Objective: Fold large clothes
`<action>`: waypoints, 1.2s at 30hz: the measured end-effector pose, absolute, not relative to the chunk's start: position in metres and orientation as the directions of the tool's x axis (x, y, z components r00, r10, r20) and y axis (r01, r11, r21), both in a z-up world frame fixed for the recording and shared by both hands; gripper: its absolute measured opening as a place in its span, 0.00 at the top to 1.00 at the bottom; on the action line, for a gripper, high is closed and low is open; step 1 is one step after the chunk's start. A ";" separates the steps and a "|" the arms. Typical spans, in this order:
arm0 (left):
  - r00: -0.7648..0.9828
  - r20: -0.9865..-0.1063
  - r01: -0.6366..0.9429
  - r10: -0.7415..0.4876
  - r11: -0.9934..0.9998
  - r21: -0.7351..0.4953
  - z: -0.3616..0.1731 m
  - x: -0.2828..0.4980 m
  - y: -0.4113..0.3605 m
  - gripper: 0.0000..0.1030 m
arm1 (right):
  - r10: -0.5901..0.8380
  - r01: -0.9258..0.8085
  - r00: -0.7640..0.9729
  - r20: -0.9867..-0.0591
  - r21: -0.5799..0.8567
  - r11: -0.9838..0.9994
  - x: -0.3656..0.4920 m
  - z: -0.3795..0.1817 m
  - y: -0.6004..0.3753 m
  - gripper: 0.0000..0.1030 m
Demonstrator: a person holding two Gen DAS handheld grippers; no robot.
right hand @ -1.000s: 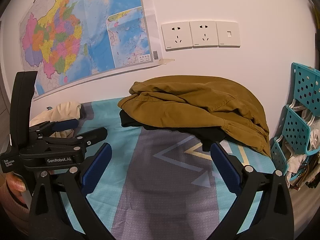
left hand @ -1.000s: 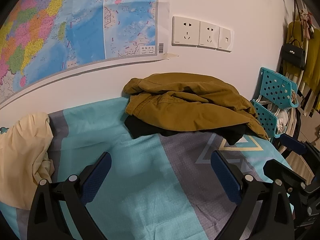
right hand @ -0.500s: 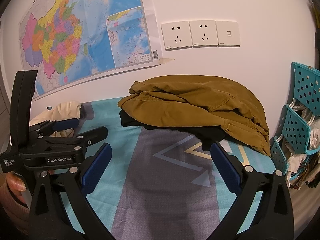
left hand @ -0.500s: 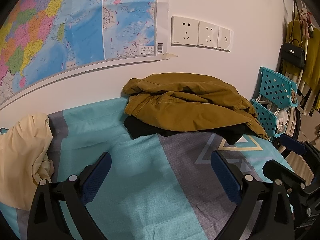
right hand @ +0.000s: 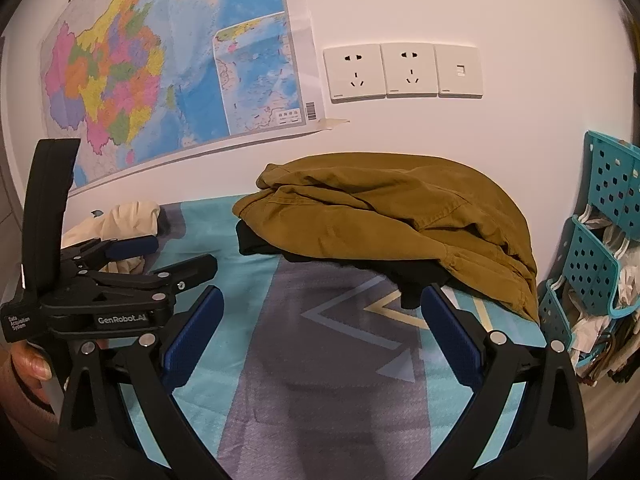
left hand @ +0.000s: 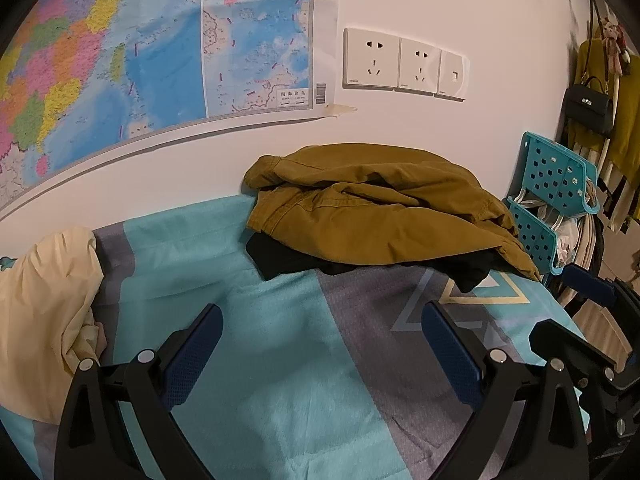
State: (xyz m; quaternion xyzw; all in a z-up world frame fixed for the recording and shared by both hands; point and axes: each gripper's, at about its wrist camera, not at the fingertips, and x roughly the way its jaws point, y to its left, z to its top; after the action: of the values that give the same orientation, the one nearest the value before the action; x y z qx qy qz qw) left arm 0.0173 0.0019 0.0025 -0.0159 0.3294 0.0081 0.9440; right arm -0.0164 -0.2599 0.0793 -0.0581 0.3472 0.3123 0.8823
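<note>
Hovering over the bed (left hand: pixel 280 380), I see my left tool (left hand: pixel 320 344) with its blue pads spread wide apart, nothing between them; my right tool (right hand: pixel 320 324) is equally wide and empty. In the right wrist view the left tool shows at the left edge, a thumb (right hand: pixel 30 360) on its handle. The mustard jacket (left hand: pixel 372 208) lies crumpled at the far end of the bed against the wall, on top of a black garment (left hand: pixel 288 258). A cream cloth (left hand: pixel 44 312) is bunched on the bed's left side, well apart from the jacket. A teal rack (left hand: pixel 556 188) stands beside the bed on the right
</note>
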 end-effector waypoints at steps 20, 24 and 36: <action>0.668 -0.740 -0.157 0.077 0.987 -0.039 -0.047 0.106 0.045 0.07 | 0.401 -0.774 0.467 -0.788 -0.145 0.616 0.134 0.035 -0.136 0.29; 0.667 -0.741 -0.149 0.069 0.988 -0.042 -0.051 0.113 0.046 0.07 | 0.448 -0.809 0.363 -0.817 -0.037 0.586 0.152 0.046 -0.138 0.80; 0.680 -0.734 -0.095 0.002 0.992 -0.086 -0.063 0.141 0.039 0.07 | 0.416 -0.832 0.409 -0.813 -0.145 0.536 0.152 0.062 -0.124 0.43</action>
State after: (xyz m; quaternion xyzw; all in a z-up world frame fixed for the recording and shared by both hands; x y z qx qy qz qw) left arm 0.1411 0.0395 -0.0628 -0.0583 0.3994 0.0264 0.9145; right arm 0.1519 -0.1244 0.0617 -0.2777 0.3750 0.3938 0.7920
